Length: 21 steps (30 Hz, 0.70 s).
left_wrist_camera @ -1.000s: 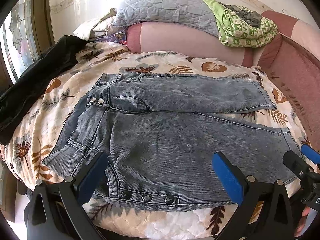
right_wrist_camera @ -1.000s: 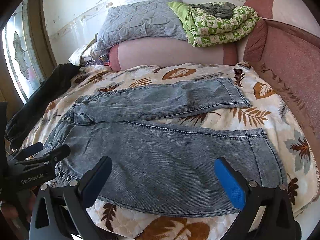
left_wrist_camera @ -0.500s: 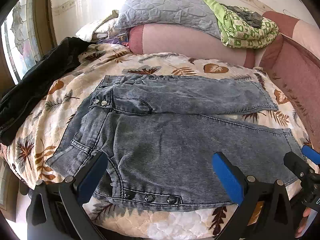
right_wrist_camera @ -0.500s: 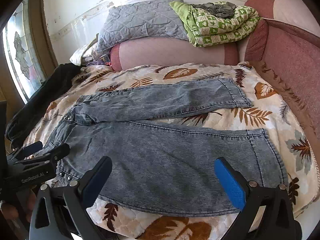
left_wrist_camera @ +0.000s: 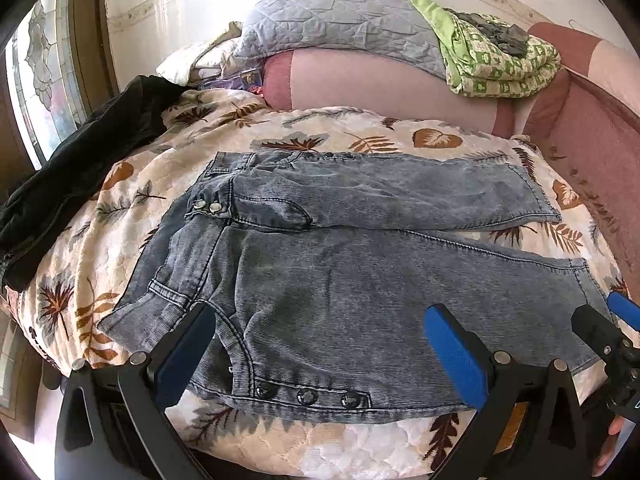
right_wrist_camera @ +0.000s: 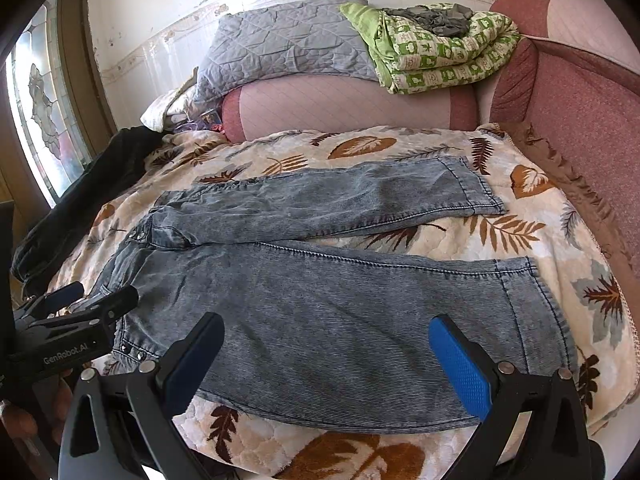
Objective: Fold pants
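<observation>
Left wrist view: grey washed-denim pants (left_wrist_camera: 352, 272) lying spread flat on a leaf-print quilt (left_wrist_camera: 120, 216), waistband toward the left, both legs running to the right. Far leg (left_wrist_camera: 400, 196) angling slightly away from the near leg (left_wrist_camera: 420, 304), a wedge of quilt showing between the two hems. Two metal snaps (left_wrist_camera: 205, 207) shining at the waistband, three dark studs (left_wrist_camera: 305, 396) sitting in a row along the near edge.

Hovering over the hip area, left gripper (left_wrist_camera: 320, 344) with fingers spread wide, clasping nothing, blue pads (left_wrist_camera: 452, 352) facing inward. Peeking in at the right edge of the same view, right gripper (left_wrist_camera: 604, 320) beside the near hem.

Right wrist view: right gripper (right_wrist_camera: 326, 352) hanging over the lower part of the near leg (right_wrist_camera: 360, 320), fingers likewise wide apart, nothing between them. Left gripper (right_wrist_camera: 86, 298) reaching in from the left edge near the waistband, whether touching the denim impossible to tell.

Further out: black garment (left_wrist_camera: 80, 152) draping over the left side of the quilt, near a patterned glass window (left_wrist_camera: 44, 80). Pink bolster (left_wrist_camera: 380, 88) lying across the head of the bed, grey quilted pillow (left_wrist_camera: 340, 12) and folded green checked blanket (left_wrist_camera: 500, 64) resting on top, a small grey cloth (left_wrist_camera: 492, 32) crumpled on the blanket. Reddish upholstered side (right_wrist_camera: 580, 120) rising along the right.
</observation>
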Motion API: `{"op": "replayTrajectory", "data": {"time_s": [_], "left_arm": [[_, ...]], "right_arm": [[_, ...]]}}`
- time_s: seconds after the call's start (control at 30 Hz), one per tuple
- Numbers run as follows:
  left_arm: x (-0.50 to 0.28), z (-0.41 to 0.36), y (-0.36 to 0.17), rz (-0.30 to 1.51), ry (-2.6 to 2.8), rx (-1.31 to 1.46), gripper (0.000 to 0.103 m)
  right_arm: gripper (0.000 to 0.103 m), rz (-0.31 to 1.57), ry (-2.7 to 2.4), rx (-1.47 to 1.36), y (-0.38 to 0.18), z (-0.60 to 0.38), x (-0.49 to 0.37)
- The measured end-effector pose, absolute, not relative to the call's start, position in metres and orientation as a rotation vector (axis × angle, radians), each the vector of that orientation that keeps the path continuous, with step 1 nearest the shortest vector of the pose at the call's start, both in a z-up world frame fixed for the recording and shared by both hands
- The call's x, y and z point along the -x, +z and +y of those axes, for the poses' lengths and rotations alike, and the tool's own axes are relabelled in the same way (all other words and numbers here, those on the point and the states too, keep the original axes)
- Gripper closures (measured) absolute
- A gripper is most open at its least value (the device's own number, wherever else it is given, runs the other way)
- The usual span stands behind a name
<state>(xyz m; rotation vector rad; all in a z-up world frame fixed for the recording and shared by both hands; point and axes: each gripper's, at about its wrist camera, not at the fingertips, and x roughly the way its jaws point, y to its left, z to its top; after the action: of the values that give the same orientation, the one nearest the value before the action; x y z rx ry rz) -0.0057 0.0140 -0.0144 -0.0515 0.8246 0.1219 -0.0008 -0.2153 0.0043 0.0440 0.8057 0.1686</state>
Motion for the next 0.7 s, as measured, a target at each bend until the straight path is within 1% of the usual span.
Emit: {"op": "replayTrajectory", "data": {"time_s": [0.7], "left_arm": [[0.013,0.023,-0.001,0.772,0.215,-0.002,0.0]], "right_arm": [[0.0,0.781,0.188,-0.047,0.013,-0.21,0.0]]}}
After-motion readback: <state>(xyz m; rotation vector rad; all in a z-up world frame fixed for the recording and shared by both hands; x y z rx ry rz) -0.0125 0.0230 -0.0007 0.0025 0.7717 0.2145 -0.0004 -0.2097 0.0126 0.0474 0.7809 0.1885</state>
